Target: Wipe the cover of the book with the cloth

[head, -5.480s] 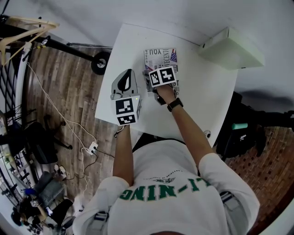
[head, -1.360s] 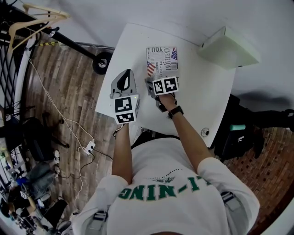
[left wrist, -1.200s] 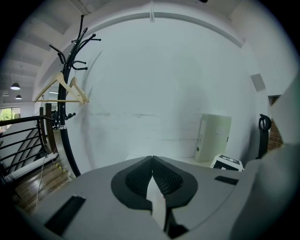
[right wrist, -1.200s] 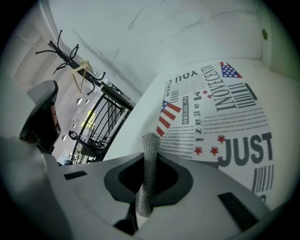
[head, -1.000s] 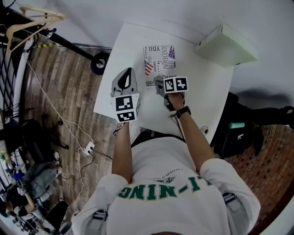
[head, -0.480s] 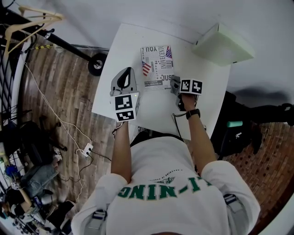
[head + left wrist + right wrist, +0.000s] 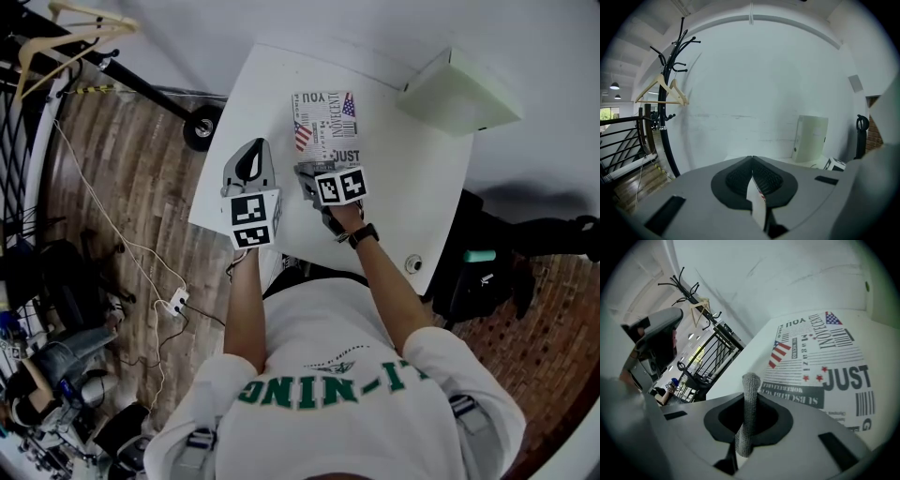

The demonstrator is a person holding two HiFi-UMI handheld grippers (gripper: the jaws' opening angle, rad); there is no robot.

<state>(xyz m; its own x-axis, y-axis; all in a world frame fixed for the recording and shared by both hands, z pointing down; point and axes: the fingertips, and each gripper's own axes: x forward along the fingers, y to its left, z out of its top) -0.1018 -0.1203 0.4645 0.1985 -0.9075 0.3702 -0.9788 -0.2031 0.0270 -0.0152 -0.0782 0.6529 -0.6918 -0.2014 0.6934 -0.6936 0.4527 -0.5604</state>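
The book [image 7: 324,126] lies flat on the white table [image 7: 412,197]; its cover shows black print, "JUST" and small flags [image 7: 820,366]. My right gripper [image 7: 309,178] sits at the book's near edge, shut on a folded grey knit cloth [image 7: 750,413] that sticks out past the jaws toward the cover's near left corner. To the left of the book, over the table, my left gripper [image 7: 253,155] is held with its jaws closed tip to tip [image 7: 751,161]. A thin white slip with red marks shows in the seam between them.
A pale green box [image 7: 459,92] stands at the table's far right corner, also seen in the left gripper view [image 7: 810,138]. A black coat stand with wooden hangers [image 7: 670,93] and a wheel [image 7: 202,128] are left of the table. Cables cross the wood floor.
The right gripper with the cloth slid right, off the book's near right corner, and has now come back left to the book's near edge. The left gripper stayed put.
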